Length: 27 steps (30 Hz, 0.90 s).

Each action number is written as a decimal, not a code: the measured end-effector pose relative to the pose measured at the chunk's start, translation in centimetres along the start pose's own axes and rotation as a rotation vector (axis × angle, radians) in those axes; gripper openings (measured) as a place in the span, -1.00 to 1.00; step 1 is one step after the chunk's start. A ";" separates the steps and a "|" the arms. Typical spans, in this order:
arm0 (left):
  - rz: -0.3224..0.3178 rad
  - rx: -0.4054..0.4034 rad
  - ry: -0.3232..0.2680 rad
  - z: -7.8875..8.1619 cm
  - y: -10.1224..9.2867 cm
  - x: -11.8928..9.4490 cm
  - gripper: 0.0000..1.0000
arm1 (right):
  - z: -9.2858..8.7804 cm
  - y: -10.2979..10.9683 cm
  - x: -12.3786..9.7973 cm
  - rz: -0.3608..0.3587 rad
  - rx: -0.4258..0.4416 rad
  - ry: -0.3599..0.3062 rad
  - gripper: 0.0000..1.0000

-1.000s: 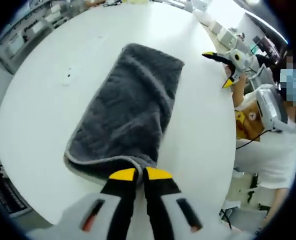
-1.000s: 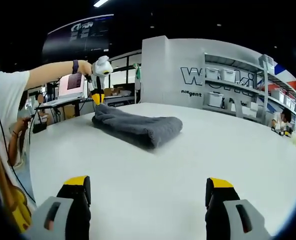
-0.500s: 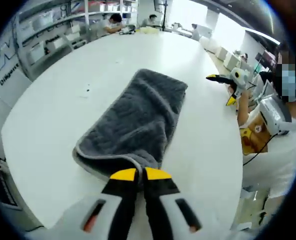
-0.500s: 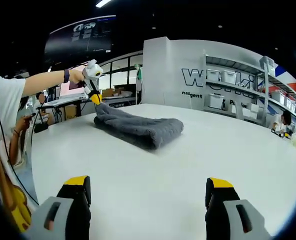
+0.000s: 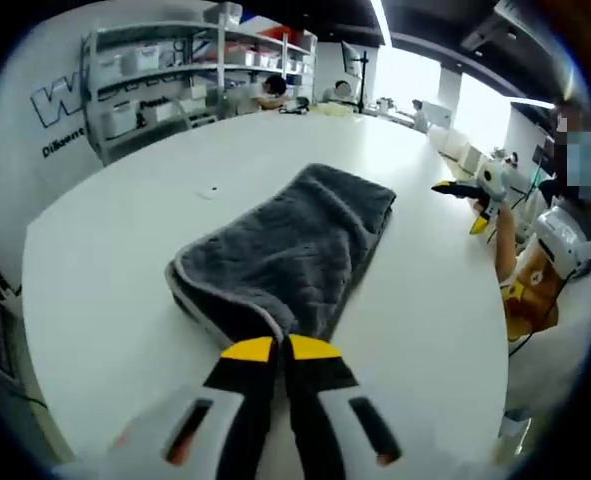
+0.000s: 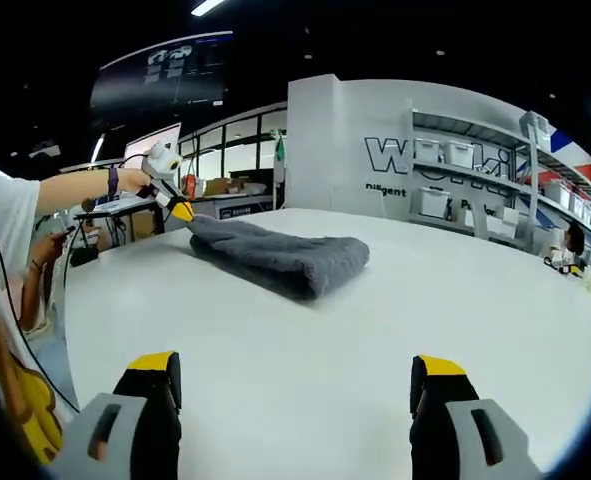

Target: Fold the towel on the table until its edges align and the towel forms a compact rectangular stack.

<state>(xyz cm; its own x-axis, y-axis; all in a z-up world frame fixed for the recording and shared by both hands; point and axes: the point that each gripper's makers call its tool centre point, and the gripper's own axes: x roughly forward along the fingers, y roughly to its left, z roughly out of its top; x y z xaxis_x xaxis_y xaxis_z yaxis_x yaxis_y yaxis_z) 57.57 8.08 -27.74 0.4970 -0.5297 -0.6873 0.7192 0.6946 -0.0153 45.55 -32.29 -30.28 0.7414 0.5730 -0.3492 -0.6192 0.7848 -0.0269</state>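
Robotics lab, shelving [image 5: 165, 75] of storage bins [image 6: 432, 201], lettered wall [image 6: 395, 155], workstations

Bright overhead strip lighting, window glare, soft shadows; fisheye bending blurs edges.

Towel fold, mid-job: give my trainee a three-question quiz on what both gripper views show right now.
1. True or false: the left gripper has its jaws closed at the near end of the grey towel.
2. Multiple choice: the right gripper is (A) shut on the towel, (B) open above bare table, short of the towel, (C) open around a box.
3. Fill in: the towel lies folded on a ___ table.

Key: 1 true. 2 B. 3 white.
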 end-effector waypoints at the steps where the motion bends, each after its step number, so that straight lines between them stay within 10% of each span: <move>1: 0.003 0.002 0.002 -0.1 -0.1 0.0 -0.89 | 0.0 0.0 0.0 0.000 -0.001 -0.001 0.99; 27: 0.078 0.058 0.214 -4.1 -0.8 3.7 -0.92 | -0.6 0.4 0.0 0.010 -0.012 0.019 0.99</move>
<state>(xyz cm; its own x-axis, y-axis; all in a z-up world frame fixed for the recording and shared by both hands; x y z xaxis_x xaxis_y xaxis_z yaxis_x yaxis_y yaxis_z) 56.86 7.59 -33.31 0.4427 -0.3561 -0.8229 0.7125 0.6969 0.0817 45.18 -32.10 -30.83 0.7305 0.5758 -0.3672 -0.6293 0.7764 -0.0347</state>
